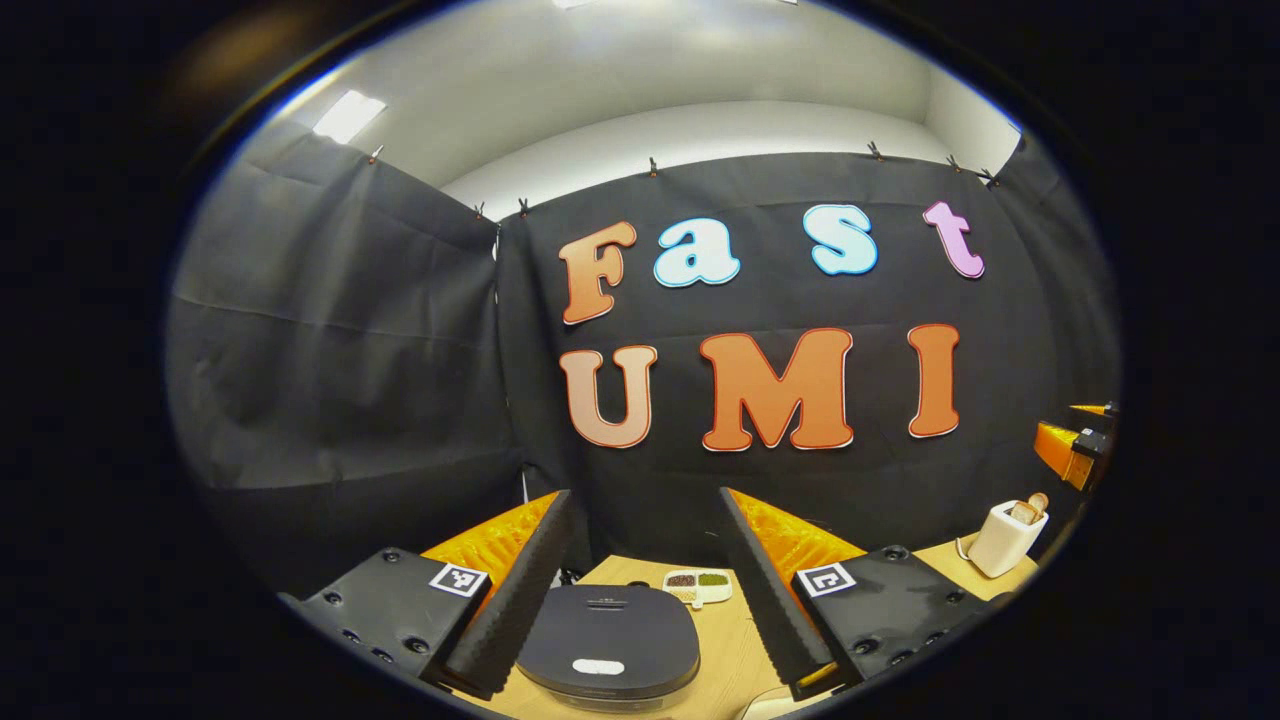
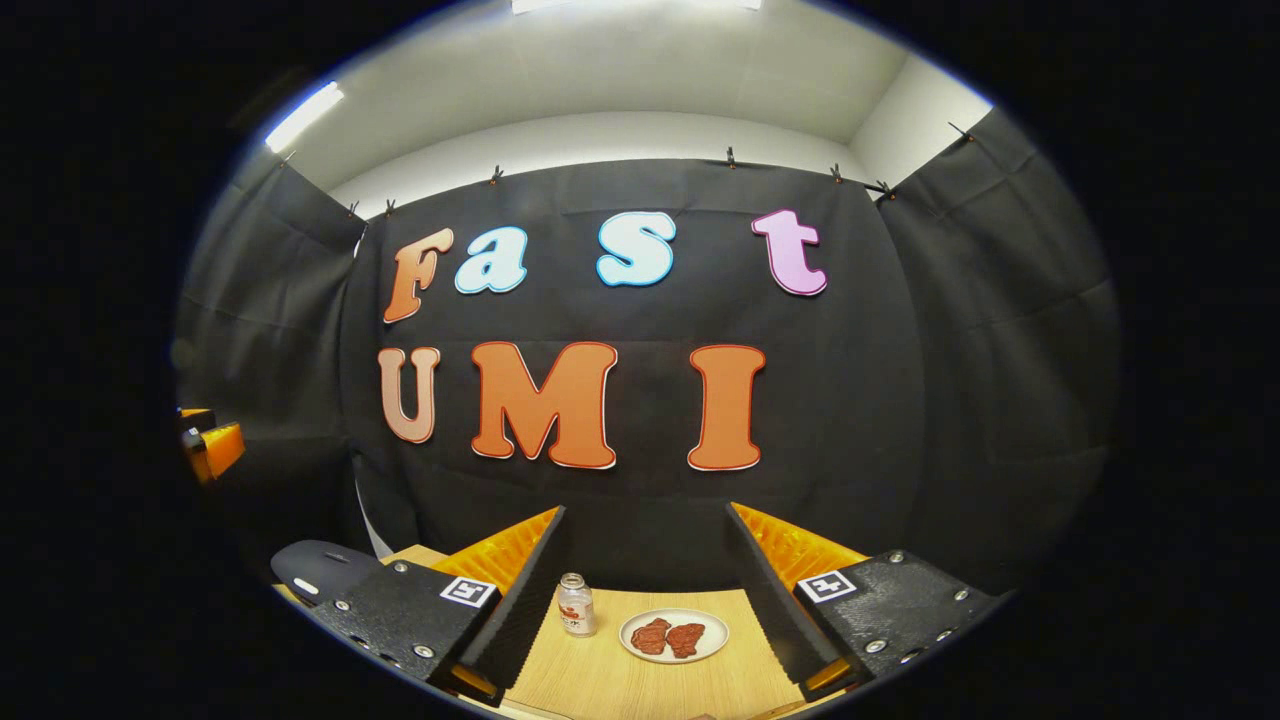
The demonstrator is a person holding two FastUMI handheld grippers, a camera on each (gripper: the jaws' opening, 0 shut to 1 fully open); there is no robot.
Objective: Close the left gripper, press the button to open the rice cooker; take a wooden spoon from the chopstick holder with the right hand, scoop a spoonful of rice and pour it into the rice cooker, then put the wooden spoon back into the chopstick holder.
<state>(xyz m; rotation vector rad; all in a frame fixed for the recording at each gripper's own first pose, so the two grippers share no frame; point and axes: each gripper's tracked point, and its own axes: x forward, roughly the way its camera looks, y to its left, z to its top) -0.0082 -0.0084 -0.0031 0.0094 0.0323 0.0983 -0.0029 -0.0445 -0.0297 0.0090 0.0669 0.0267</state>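
- Hovering above the closed cooker (image 1: 610,640), left gripper (image 1: 640,590) has fingers wide, not yet closed for pressing the button (image 1: 598,666)
- Right gripper (image 2: 650,600), fingers wide, empty; spoon holder (image 1: 1005,538) far right

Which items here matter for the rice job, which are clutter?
Job:
rice cooker, lid shut
holder with wooden utensils
divided dish of grains
left gripper, jaws open
right gripper, jaws open

Clutter:
bottle
plate of reddish food

rice cooker (image 1: 610,640): dark, lid shut, on table | chopstick holder (image 1: 1005,540): white, upright, spoon inside
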